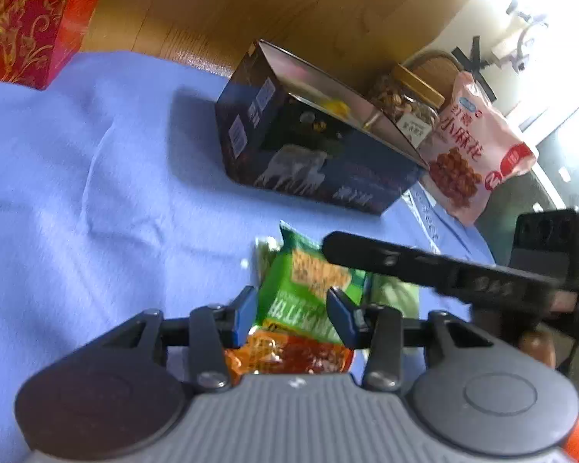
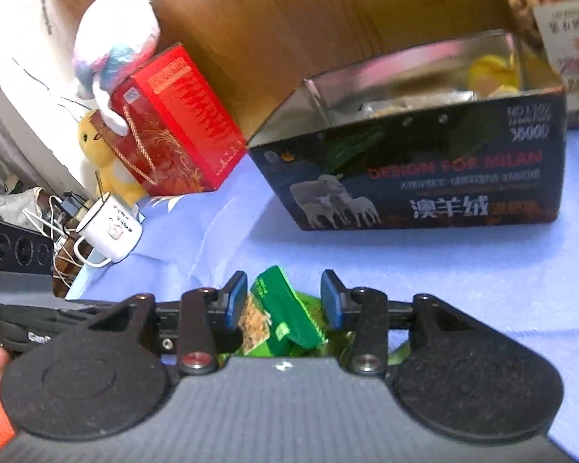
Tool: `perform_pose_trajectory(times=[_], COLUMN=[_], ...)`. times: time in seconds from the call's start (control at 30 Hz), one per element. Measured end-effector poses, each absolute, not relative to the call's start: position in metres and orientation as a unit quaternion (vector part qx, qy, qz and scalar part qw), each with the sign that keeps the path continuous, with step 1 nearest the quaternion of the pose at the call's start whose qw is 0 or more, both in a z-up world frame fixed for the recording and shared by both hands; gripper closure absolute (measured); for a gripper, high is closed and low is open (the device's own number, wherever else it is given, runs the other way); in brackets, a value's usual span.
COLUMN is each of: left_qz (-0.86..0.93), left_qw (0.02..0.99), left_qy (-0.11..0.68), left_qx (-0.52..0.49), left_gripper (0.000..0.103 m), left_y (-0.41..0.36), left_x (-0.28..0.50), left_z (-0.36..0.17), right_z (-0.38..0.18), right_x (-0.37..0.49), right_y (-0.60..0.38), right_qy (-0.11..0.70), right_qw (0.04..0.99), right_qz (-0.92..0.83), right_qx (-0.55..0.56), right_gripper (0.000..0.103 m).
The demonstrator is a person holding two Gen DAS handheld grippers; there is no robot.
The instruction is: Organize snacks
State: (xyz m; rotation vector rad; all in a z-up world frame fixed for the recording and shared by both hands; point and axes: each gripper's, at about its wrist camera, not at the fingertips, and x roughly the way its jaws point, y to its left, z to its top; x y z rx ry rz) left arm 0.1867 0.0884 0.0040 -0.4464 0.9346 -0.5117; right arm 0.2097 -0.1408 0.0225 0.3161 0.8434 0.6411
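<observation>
with both hand-held grippers over the green snack packet (image 1: 308, 293), left hand-held gripper (image 1: 295, 310) and right hand-held gripper (image 2: 283, 303) sit unclenched astride it; pick-up step. next: clamp, carry to open box (image 2: 424, 177) at 12 o'clock.

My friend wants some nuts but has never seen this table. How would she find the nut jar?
Start at the big dark open box with white sheep on it, standing on the blue cloth. Just behind it, against the wooden wall, stands the nut jar, next to a pink snack bag. It is the only clear container, with a gold lid.
</observation>
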Motion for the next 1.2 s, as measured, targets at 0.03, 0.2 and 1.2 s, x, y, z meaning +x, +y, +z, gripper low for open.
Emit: perform_pose_trajectory(times=[0.03, 0.2, 1.2], left_qz=[-0.244, -0.254, -0.284], left_qw=[0.837, 0.829, 0.836], left_qy=[0.442, 0.444, 0.428], left_qx=[-0.211, -0.224, -0.194], left_gripper=[0.061, 0.061, 0.063], left_y=[0.09, 0.1, 0.076], left_x=[0.183, 0.161, 0.149], left_z=[0.003, 0.001, 0.032], right_z=[0.023, 0.023, 0.023], right_x=[0.208, 0.191, 0.108], right_y=[-0.143, -0.147, -0.138], right_qy=[0.402, 0.413, 0.348], right_qw=[0.847, 0.836, 0.878], right_qz=[0.312, 0.332, 0.32], right_qx=[0.155, 0.143, 0.08], right_gripper=[0.057, 0.058, 0.064])
